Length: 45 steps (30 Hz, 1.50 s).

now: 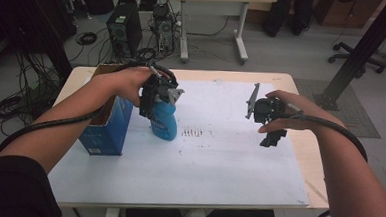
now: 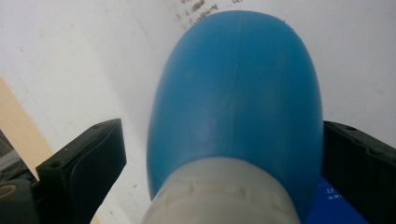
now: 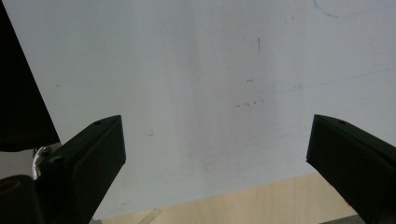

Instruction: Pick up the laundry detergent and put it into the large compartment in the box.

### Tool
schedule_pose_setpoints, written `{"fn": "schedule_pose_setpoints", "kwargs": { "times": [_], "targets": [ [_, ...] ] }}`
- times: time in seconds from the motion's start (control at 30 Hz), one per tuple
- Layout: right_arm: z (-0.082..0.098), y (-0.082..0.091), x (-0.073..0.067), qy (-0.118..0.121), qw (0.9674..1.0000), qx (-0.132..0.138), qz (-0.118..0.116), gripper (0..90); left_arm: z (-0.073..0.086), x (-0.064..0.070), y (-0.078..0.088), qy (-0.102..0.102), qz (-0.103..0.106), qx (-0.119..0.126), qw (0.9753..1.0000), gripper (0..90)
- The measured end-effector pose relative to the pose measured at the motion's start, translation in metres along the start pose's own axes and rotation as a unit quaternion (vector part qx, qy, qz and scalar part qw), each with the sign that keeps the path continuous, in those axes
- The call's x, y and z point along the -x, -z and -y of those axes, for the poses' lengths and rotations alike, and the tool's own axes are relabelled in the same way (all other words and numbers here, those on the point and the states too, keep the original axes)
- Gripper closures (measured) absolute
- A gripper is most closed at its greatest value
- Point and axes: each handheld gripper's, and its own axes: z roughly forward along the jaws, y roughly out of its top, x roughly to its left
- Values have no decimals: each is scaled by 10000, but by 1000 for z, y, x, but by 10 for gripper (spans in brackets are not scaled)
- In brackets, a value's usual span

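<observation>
White sheet (image 1: 218, 155) bears blue bottle (image 1: 163, 121) upright, cap toward left claw (image 1: 157, 100).

1. One blue bottle (image 1: 163, 121) is standing on the sheet.
2. One blue box (image 1: 107, 129) is sitting beside it.
3. One white sheet (image 1: 213, 159) is covering the table (image 1: 307, 144).
4. Two grippers are showing: left gripper (image 1: 157, 99), right gripper (image 1: 272, 137).

Person wears black sleeves, pushed up. Left black two-jaw gripper (image 1: 157, 102) w/ grey three-cornered plate; right black two-jaw gripper (image 1: 272, 137), same build. Thick black cables trail off both.
</observation>
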Motion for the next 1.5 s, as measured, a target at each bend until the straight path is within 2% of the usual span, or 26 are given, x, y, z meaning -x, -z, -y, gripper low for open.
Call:
{"fn": "schedule_pose_setpoints", "kwargs": {
  "times": [0.27,0.37,0.63,0.97,1.33,1.5],
  "targets": [
    [-1,-1,-1,-28,10000,-27,-8,43,-1,0,1,39,-19,-11,10000,74],
    [-1,-2,-1,2,10000,14,-30,43,-1,-1,1,-15,-39,-105,9999,88],
    [1,-2,-3,-50,10000,-19,-42,42,-4,-1,1,-68,-92,-126,9999,129],
    [1,-3,-4,-38,10000,8,-45,42,-4,-2,0,-60,-66,-216,9997,164],
    [1,-4,-3,-44,10000,-8,-59,42,-5,-2,1,-137,16,-178,9997,239],
    [1,-4,-3,-30,10000,-9,-55,42,-4,-2,0,-108,59,-196,9997,254]
  ]
}}
